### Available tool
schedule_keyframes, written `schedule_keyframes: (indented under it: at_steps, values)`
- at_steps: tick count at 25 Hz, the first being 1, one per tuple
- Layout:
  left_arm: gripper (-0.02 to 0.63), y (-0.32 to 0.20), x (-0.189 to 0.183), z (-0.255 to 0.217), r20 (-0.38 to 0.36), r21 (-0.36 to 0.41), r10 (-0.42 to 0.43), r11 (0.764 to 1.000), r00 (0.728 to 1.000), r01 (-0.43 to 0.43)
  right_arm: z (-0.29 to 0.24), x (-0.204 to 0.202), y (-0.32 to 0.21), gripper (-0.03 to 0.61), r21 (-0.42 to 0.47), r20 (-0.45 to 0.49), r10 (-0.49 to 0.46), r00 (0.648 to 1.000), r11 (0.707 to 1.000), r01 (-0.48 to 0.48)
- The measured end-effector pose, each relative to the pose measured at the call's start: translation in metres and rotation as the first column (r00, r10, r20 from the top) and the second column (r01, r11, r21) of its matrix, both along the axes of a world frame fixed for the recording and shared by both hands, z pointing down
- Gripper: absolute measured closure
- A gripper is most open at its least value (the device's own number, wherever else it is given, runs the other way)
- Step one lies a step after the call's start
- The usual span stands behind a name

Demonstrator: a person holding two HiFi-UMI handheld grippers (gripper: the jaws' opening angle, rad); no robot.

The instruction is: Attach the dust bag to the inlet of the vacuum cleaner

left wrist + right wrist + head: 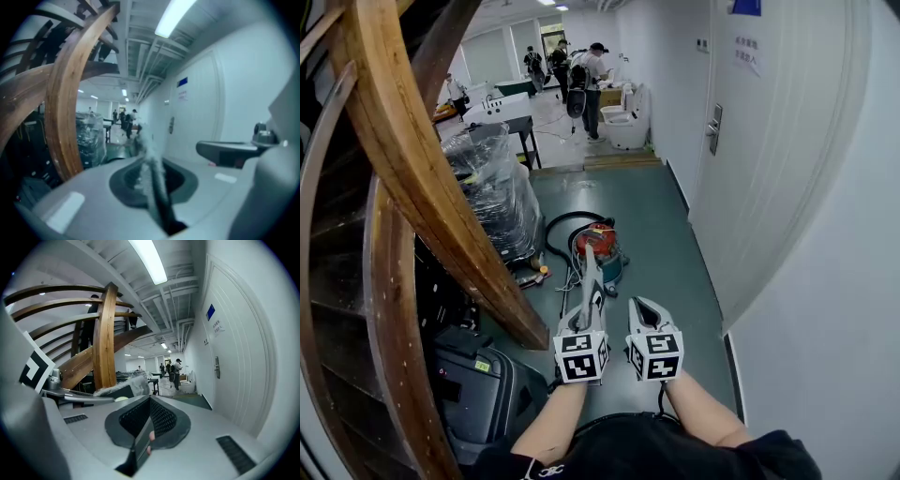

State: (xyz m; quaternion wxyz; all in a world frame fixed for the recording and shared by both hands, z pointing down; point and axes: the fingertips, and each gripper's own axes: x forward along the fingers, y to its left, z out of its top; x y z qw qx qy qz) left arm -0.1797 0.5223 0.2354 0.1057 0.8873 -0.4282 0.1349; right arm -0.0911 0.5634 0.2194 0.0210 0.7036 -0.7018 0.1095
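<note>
Left gripper (592,298) grips the grey dust bag (587,267), short of the red vacuum cleaner (598,242). Right gripper (641,306) is clenched, empty.

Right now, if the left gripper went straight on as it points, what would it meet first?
Likely the red vacuum cleaner on the floor; the dust bag in the left gripper aims at it, though depth is unclear.

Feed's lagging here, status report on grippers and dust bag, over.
Left gripper shut on dust bag, bag sticking forward. Right gripper shut, empty. Vacuum cleaner on floor ahead, bag not yet attached. Black hose looped beside it.
</note>
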Motion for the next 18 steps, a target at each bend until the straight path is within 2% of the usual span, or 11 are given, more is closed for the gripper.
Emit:
schedule_keyframes:
  at_steps: [4,18]
  values:
    - [0.586,0.002,0.007,0.002,0.008,-0.008,-0.003,1.000,1.000,0.003,0.002,0.009,0.003,0.580,0.003,0.030,0.000,1.000,1.000,0.000]
    - [0.584,0.000,0.045,0.007,-0.019,-0.020,-0.063,0.998,0.998,0.062,0.013,0.052,0.005,0.580,-0.016,-0.002,-0.053,0.999,0.999,0.052]
